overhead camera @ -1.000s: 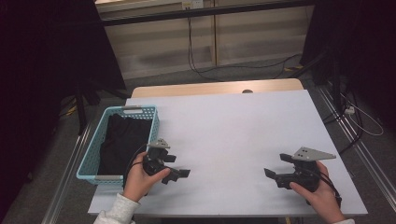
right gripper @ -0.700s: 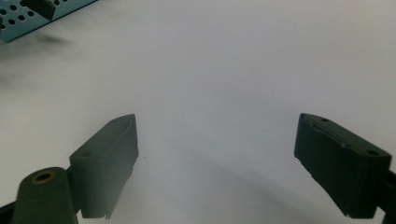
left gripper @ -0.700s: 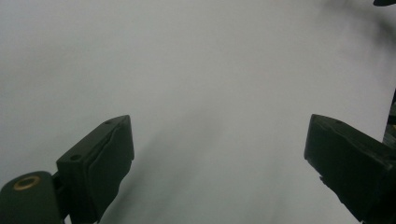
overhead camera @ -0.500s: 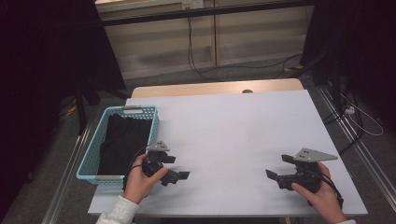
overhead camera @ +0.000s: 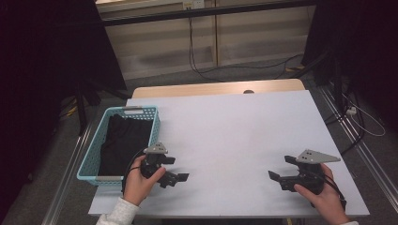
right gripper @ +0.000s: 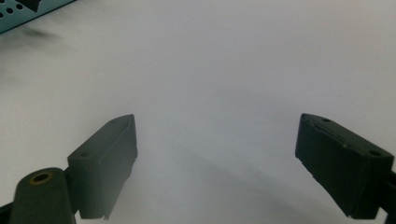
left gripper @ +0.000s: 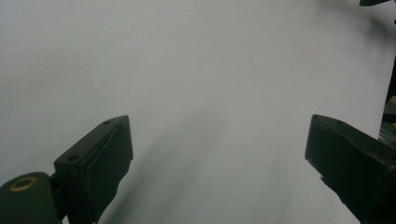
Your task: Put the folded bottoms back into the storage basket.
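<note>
Beside the left tool (overhead camera: 174,171), wide apart, black cloth (overhead camera: 123,143) fills the basket (overhead camera: 155,123).

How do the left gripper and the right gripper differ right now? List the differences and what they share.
The left gripper sits beside the blue basket holding black cloth; the right gripper sits far from it, near the white table's right edge. The left points right, toward the table's middle; the right points left. Both rest low over bare tabletop with jaws wide open, nothing between them.

Two grippers: left gripper (overhead camera: 180,174), right gripper (overhead camera: 278,169); one basket (overhead camera: 91,154); one black cloth (overhead camera: 123,140)
</note>
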Available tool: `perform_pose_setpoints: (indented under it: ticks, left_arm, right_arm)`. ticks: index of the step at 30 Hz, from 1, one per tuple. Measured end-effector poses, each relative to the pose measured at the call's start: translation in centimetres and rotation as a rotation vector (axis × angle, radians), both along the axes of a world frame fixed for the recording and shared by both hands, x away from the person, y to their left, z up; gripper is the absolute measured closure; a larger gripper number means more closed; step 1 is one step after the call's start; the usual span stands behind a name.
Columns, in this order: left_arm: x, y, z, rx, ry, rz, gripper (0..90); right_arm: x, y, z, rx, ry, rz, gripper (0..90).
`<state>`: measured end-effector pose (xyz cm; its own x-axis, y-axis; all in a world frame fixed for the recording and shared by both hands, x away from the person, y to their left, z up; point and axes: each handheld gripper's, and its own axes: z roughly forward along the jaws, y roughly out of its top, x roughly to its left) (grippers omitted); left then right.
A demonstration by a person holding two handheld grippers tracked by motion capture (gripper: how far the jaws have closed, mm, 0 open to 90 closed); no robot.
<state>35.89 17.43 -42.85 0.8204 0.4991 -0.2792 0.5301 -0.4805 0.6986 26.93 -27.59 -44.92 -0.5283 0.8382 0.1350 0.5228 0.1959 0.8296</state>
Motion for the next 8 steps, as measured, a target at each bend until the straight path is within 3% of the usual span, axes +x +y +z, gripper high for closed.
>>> perform_pose_setpoints:
  ticks: [8]
  left_arm:
    - [0.03, -0.07, -0.13, -0.002, 0.003, -0.009, 7.7]
  right_arm:
    - [0.16, 0.23, -0.29, -0.016, 0.001, 0.009, 11.4]
